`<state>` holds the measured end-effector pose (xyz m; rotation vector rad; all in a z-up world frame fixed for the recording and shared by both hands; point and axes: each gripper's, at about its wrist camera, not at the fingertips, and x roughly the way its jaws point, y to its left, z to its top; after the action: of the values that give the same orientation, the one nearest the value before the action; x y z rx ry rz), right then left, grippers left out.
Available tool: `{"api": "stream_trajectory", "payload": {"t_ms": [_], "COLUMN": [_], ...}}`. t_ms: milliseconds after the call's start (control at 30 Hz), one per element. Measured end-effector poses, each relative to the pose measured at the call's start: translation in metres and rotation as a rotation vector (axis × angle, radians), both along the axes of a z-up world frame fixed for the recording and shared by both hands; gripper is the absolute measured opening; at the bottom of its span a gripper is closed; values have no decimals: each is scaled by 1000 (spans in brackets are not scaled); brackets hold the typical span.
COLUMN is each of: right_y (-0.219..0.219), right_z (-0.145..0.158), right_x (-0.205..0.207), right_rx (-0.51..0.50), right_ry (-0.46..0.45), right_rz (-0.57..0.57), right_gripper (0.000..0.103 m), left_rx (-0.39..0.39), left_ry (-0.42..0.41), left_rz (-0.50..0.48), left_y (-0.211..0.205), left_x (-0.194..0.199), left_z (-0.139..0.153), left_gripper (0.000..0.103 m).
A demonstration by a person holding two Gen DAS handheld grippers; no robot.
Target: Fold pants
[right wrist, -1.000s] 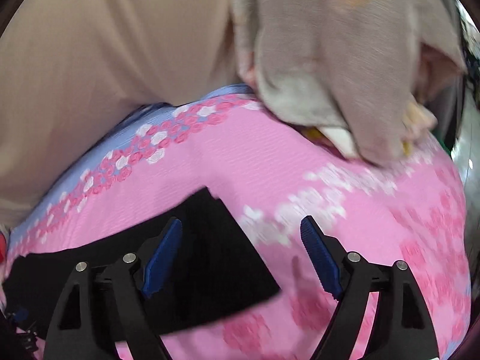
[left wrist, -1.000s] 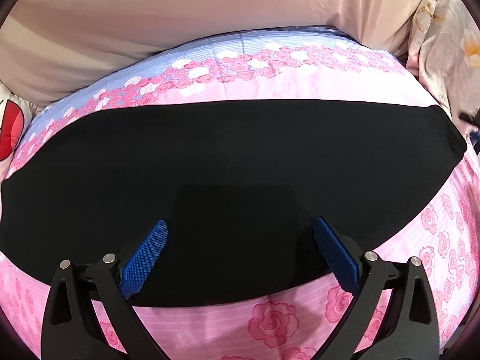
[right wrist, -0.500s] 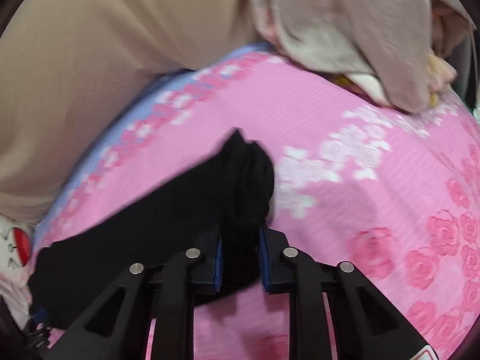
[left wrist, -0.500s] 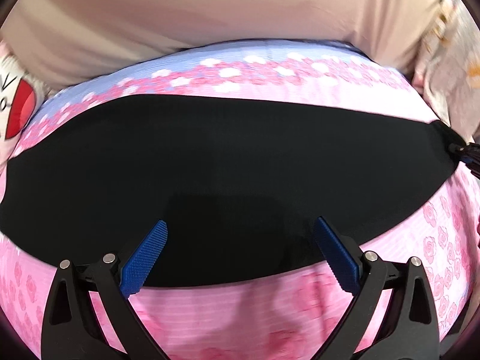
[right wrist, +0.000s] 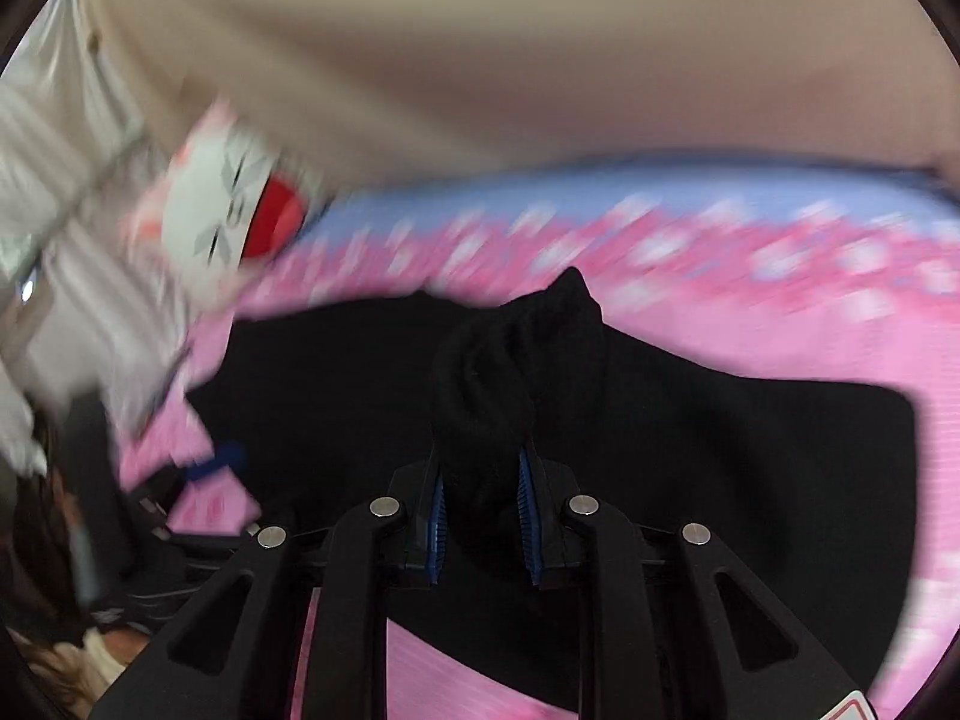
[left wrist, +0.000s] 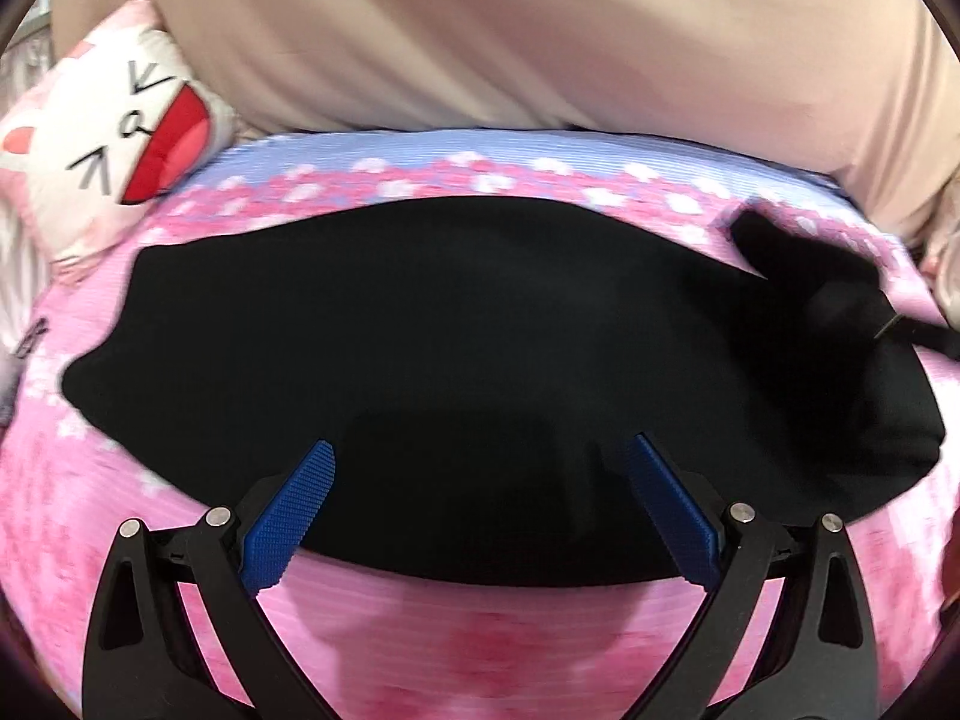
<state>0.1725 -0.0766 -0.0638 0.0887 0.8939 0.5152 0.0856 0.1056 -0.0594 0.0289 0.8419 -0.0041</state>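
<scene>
The black pants [left wrist: 456, 348] lie flat across a pink flowered bedsheet [left wrist: 480, 636]. My left gripper [left wrist: 480, 504] is open, its blue pads over the near edge of the pants, holding nothing. My right gripper [right wrist: 480, 516] is shut on a bunched end of the pants [right wrist: 516, 360] and holds it raised above the rest of the cloth. That lifted end shows in the left wrist view at the far right [left wrist: 798, 264], with part of the right gripper [left wrist: 918, 333] beside it.
A white cat-face cushion [left wrist: 114, 138] lies at the far left of the bed. A beige padded headboard [left wrist: 510, 30] runs along the back. Light patterned fabric [left wrist: 948, 252] sits at the right edge. The right wrist view is motion-blurred.
My right gripper closed on the end of the pants, lifted it and carried it leftward over the rest. My left gripper stayed open and shifted its view left.
</scene>
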Motion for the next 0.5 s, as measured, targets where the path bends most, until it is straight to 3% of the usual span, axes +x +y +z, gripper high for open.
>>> {"api": "stream_trajectory", "payload": {"t_ms": [33,67,100,167,233,333,400,500], "right_y": [16,26,35,34,21,-34,-82,-157], "right_z": [-17,-23,-16,-3,14,43,53,42], "right_x": [4,1,-7,-20,-34,-61,-75,-91], "right_rx": [-50,-88,-106,-55,-27,-23,-20,15], "right_ry": [26,-11,-64,-50,-74,-129,-138,-87], "right_rz": [16,14,26,45,31,-103,-234,-439], "right_gripper": [26,31,43,59,59,63,73,74], "left_rx": [2,-1,-7,-16,-23,-55,-74,-89], "left_ry": [4,9,16,23,25,31,31,29], "left_rz": [8,13,18,25,27,27,19,-6], "left_y": [8,13,19,32,40,44,47,40], "left_x": [2,5,6,6,7,11,15,15], "left_z": [-3,-5,-7,-11,-15,-18,-19,-19], "left_gripper": [96,96,96,96,96,96,96,96]}}
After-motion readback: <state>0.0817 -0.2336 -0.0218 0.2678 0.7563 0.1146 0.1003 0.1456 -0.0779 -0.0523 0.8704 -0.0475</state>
